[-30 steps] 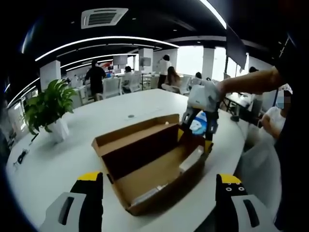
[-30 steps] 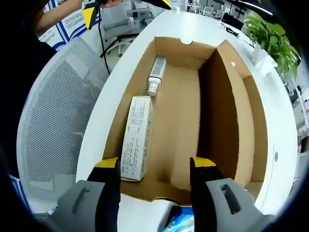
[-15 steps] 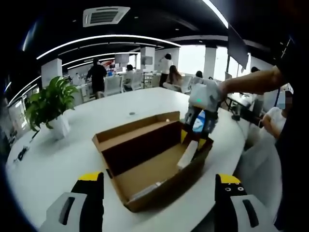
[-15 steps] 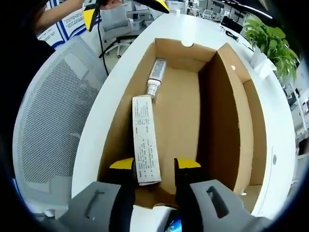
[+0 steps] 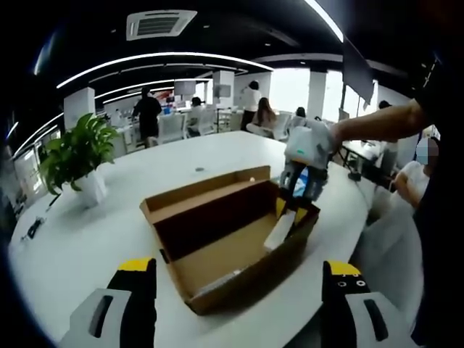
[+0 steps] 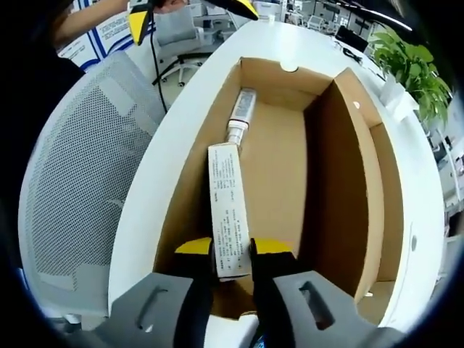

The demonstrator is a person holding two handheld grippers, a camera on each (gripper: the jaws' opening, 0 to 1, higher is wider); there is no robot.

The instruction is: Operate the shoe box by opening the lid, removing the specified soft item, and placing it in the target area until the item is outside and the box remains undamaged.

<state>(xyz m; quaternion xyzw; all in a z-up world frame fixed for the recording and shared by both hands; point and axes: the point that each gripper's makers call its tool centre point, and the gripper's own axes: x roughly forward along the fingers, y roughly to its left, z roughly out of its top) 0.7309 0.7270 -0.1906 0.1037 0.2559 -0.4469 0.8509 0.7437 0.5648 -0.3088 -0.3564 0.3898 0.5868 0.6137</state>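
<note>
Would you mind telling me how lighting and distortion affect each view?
Left gripper view: ceiling light strips bow into arcs, bright windows wash out, the shoe box interior lies in shadow. Right gripper view: even light, the white table edge curves, print on the white carton stays blurry.

This is an open-plan office. In the left gripper view a large white rounded surface carries a potted plant, long curved light strips and a ceiling air vent run overhead, and people stand or sit among white desks and chairs in front of bright windows. The right gripper view shows a white mesh-backed office chair just beside the surface.
</note>
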